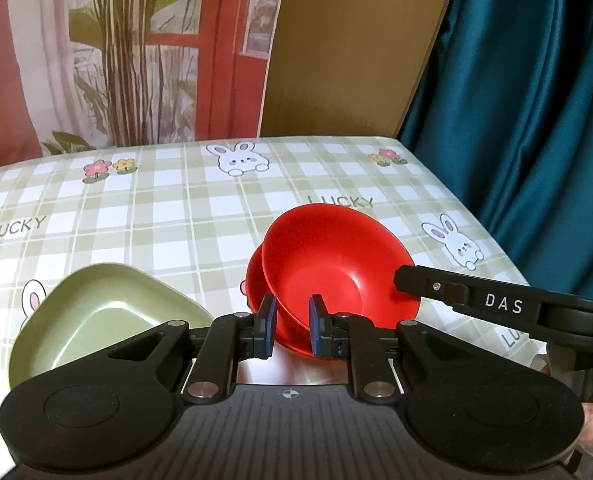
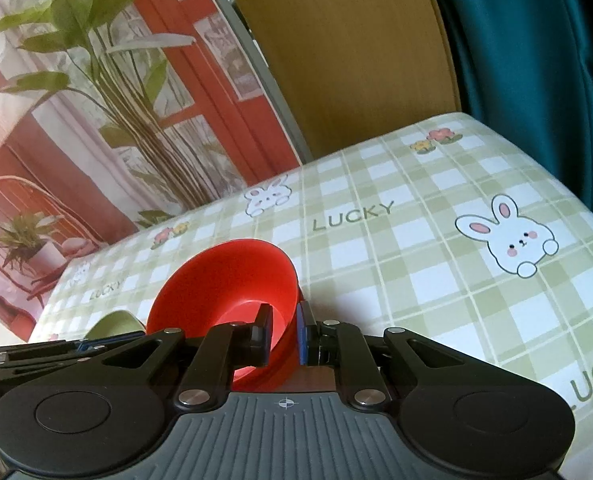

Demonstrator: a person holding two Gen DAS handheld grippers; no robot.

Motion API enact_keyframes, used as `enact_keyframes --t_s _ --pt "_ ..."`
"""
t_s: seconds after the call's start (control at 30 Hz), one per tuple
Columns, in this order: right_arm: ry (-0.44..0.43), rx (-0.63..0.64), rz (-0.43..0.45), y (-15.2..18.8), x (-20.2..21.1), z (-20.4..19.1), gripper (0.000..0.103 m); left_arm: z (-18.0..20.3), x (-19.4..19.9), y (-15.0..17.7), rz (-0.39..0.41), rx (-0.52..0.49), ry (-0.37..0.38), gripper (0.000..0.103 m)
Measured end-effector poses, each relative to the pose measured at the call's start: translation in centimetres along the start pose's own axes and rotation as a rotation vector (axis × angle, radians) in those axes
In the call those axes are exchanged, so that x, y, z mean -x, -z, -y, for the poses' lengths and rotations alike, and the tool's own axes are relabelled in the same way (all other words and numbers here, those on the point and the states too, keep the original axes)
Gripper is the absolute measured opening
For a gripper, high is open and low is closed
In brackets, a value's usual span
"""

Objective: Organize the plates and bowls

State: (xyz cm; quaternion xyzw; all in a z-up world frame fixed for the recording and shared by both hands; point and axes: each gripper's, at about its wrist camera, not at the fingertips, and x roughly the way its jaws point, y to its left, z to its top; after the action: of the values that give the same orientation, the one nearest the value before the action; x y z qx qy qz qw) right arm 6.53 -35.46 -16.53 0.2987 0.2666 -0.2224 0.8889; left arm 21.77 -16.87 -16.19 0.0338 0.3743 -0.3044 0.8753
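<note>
While tilted over a second red bowl (image 1: 256, 280) near the bench's (image 1: 176, 200) front edge, red bowl (image 1: 328, 260) rim is clamped by right gripper (image 2: 284, 332); left gripper (image 1: 292, 324) straddles rim, grip unclear. Looks light, stiff, slick plastic; pinch rim.

left wrist: low, close, faces table | right wrist: same (tilted) | shared: red bowl (image 1: 328, 264)

The left gripper (image 1: 290, 328) pinches the near rim of a tilted red bowl (image 1: 328, 264). The right gripper (image 1: 406, 280) touches its right side. A green plate (image 1: 96, 312) lies beside, on the checked tablecloth (image 1: 176, 208).
</note>
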Motion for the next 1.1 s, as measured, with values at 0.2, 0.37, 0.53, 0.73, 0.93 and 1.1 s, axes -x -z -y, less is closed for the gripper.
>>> enact_keyframes --t_s 0.2,0.37,0.53,0.73,0.93,1.1 --pt "-0.003 0.002 -0.006 0.1 -0.4 -0.2 0.013 -0.1 -0.6 0.4 -0.028 0.000 -0.014 0.019" --pt "0.000 0.005 -0.015 0.1 -0.5 -0.3 0.014 -0.3 -0.7 0.4 -0.029 0.008 -0.012 0.022" --pt "-0.005 0.012 -0.014 0.1 -0.5 -0.5 0.019 -0.3 -0.8 0.4 -0.025 0.012 -0.016 0.030" --pt "-0.008 0.018 -0.010 -0.1 -0.6 -0.5 0.020 -0.4 -0.8 0.3 -0.014 0.025 -0.020 0.030" --pt "0.001 0.023 -0.007 -0.3 -0.7 -0.6 0.021 -0.9 -0.8 0.1 0.001 0.050 -0.027 0.031" --pt "0.011 0.024 0.001 -0.4 -0.8 -0.4 0.022 -1.1 -0.7 -0.1 0.017 0.059 -0.027 0.034"
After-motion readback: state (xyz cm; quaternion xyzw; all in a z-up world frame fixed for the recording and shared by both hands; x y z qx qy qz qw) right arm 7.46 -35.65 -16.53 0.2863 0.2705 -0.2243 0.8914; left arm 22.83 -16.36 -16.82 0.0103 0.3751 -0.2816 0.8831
